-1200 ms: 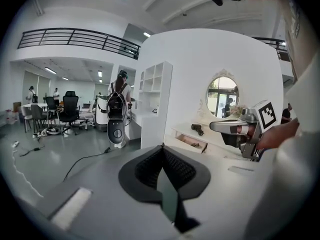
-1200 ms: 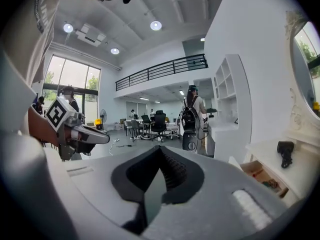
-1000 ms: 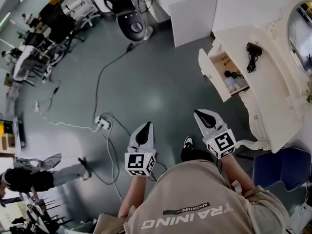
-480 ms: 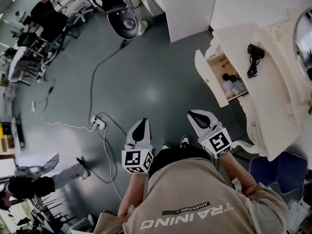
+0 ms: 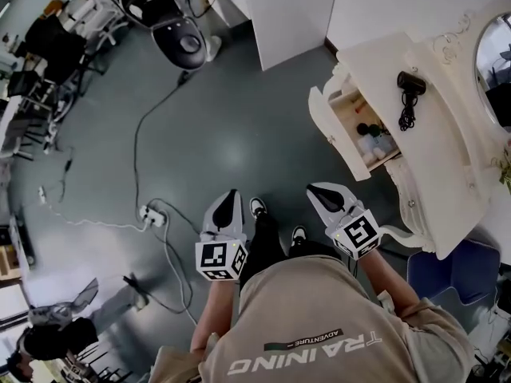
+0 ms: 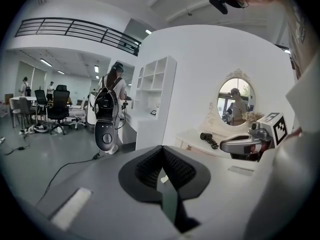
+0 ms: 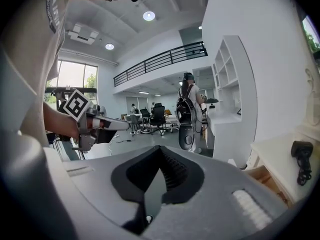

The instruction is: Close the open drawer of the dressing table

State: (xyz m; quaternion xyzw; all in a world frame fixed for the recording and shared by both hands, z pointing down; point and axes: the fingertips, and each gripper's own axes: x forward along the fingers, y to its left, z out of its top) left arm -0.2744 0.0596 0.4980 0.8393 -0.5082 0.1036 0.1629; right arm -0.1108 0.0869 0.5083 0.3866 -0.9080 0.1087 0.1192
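- Drawer [image 5: 326,128] of cream-white wood with a pale wooden inside stands pulled out from the ornate cream-white dressing table [image 5: 435,166], at the upper right of the head view. Small bottles [image 5: 374,144] and dark round items lie in it.
- A black hair dryer [image 5: 408,84] with a coiled cord rests on the tabletop, near an oval mirror [image 5: 495,66].
- The left gripper [image 5: 227,204], grey with black pads, sits at lower centre, jaws pressed together on nothing.
- The right gripper [image 5: 326,194], of the same build, is just right of it, jaws likewise pressed together and empty. It is well apart from the drawer, over the grey floor [image 5: 239,134].
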